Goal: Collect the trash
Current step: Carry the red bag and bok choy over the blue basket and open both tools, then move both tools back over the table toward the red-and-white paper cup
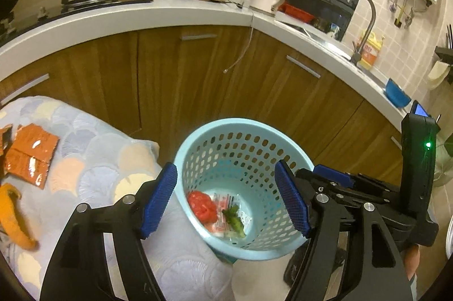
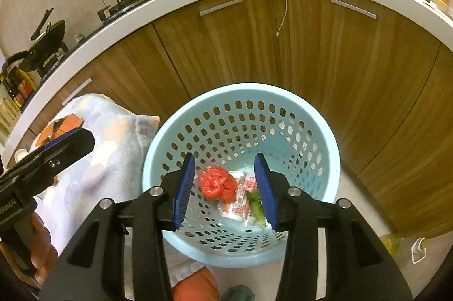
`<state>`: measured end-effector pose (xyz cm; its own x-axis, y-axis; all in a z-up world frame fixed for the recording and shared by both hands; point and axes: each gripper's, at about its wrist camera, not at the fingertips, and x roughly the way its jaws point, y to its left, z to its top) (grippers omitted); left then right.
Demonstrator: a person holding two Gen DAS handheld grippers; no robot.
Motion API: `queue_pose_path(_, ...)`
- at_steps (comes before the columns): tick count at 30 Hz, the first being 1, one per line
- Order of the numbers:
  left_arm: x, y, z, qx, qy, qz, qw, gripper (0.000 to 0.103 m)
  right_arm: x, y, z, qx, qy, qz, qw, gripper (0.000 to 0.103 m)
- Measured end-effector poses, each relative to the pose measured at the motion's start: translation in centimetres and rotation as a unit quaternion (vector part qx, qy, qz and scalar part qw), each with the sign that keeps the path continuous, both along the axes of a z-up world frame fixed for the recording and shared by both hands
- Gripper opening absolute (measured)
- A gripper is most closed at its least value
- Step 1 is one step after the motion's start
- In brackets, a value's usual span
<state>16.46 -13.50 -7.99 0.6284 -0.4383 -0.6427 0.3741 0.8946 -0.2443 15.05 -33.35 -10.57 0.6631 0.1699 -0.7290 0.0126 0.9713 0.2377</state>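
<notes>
Over the basket [image 1: 198,136], both grippers hang with nothing between their blue pads. The left gripper [image 1: 226,199] stands wide open, its pads spread to either side of the basket's mouth. The right gripper [image 2: 225,190] is partly open, its pads apart above the basket's floor, gripping nothing.

The basket is pale blue with perforated walls and stands on the floor, just right of a cloth-covered surface [image 1: 93,136] and near the wooden cabinet doors [image 1: 175,80]. Inside it, on the bottom, lie a crumpled red wad [image 2: 216,184], a clear printed wrapper [image 2: 242,201] and a green scrap [image 2: 256,206], the three close together and touching.

On the cloth, far left in the left wrist view, orange foil packets [image 1: 31,153] lie flat, and an orange peel [image 1: 14,216] curls nearer the camera. A hand [image 2: 39,247] holding the left gripper's handle shows low at the left of the right wrist view.
</notes>
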Motion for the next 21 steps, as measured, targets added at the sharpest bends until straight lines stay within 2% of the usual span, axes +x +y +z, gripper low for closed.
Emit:
queue_pose_path(7,-2.5,3.5,2.2,0.001,-0.033,0.046,0.9984,0.071,-0.4,2.9,2.1,-0.004,-0.029,0.030,0.999,0.043)
queue_pose_path(13,-5.2,8.9,5.1,0.015,-0.073,0.116,0.9904,0.077,-0.5,7.9,3.7,-0.006,-0.052,0.084,0.995,0.043)
queue_pose_path(16,-6.4,11.9,6.3,0.028,-0.093,0.156,0.9829,0.078,-0.5,11.3,4.3,-0.012,-0.062,0.117,0.991,0.044)
queue_pose_path(19,-7.6,15.0,7.2,0.046,-0.108,0.203,0.9722,0.080,-0.7,14.7,4.4,-0.010,-0.069,0.148,0.987,0.045)
queue_pose_path(21,-8.4,17.2,7.7,0.055,-0.114,0.242,0.9621,0.082,-0.7,17.0,4.0,0.005,-0.068,0.165,0.984,0.045)
